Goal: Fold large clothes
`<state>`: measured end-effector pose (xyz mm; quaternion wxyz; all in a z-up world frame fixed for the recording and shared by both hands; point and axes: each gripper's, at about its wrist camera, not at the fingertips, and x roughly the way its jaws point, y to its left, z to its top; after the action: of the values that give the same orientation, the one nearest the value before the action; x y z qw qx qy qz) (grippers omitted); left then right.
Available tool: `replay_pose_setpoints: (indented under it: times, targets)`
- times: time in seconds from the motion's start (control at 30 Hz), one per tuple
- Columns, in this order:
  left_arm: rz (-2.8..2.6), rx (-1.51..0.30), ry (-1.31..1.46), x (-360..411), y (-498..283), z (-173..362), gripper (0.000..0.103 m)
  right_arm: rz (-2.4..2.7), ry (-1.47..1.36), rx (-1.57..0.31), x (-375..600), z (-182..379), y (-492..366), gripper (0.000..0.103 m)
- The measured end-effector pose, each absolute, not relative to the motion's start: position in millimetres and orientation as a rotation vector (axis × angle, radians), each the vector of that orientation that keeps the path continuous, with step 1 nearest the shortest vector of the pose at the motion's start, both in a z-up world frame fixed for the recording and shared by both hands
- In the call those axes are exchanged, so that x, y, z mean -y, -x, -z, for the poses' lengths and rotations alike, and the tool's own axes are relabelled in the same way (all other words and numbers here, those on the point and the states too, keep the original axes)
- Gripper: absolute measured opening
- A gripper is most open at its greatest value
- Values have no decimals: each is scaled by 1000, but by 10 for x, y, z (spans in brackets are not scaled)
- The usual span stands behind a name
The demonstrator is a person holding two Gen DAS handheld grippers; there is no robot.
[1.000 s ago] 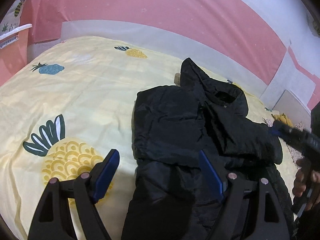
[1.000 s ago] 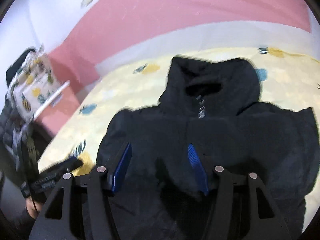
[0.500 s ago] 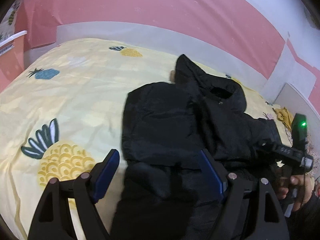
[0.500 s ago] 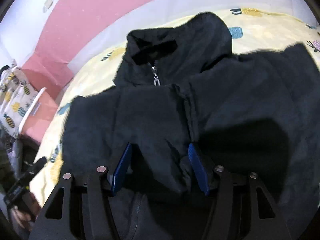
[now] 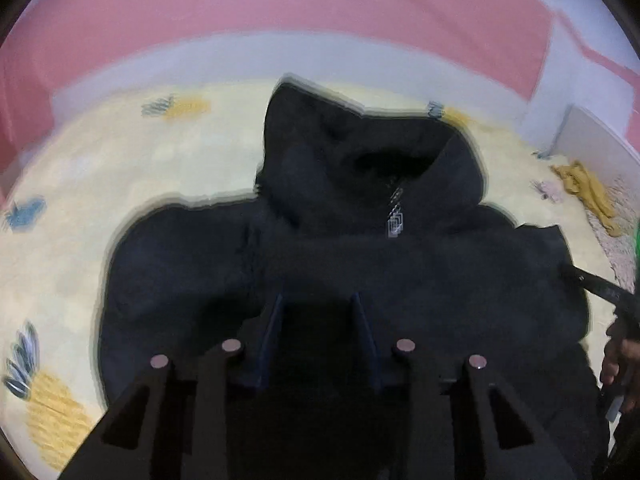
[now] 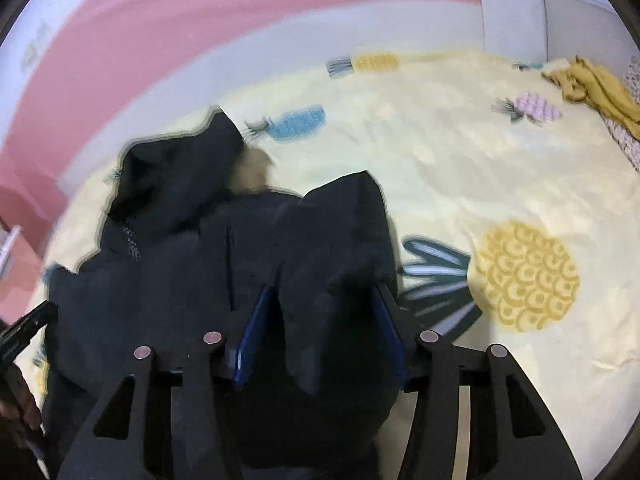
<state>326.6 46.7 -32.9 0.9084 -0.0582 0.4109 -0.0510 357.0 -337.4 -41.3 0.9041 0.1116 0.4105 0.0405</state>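
Observation:
A black hooded jacket (image 5: 360, 248) lies on the yellow pineapple bedsheet (image 5: 120, 168), hood toward the far wall, zipper pull at its neck. My left gripper (image 5: 318, 320) sits low over the jacket's middle, its jaws narrowed with black fabric between them; whether they pinch it is unclear. In the right wrist view the jacket (image 6: 180, 248) lies left and centre. My right gripper (image 6: 320, 320) is open with a raised fold of the jacket's right side between its blue fingers (image 6: 252, 336). The right gripper shows at the left wrist view's right edge (image 5: 600, 288).
A mustard-yellow cloth (image 6: 592, 84) lies at the bed's far right corner, also in the left wrist view (image 5: 588, 188). A pink and white wall (image 5: 320, 20) runs behind the bed. A white panel (image 5: 596, 132) stands at the right. Bare sheet lies right of the jacket (image 6: 500, 152).
My left gripper moved right over the jacket's centre and its jaws narrowed. My right gripper swung to the jacket's right edge, where fabric now stands between its fingers.

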Motion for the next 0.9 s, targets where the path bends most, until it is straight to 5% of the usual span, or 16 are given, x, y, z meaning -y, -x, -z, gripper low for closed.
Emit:
replay_pose_setpoints:
  times: [0.4,0.9]
  targets:
    - [81,-841,68,-407,-3306,697,41,-84,-115,-925,3247,780,-3747,53]
    - [75,-851,105,-552,-3236,559,49,-141,-21,-761,2456,134,-3211,53]
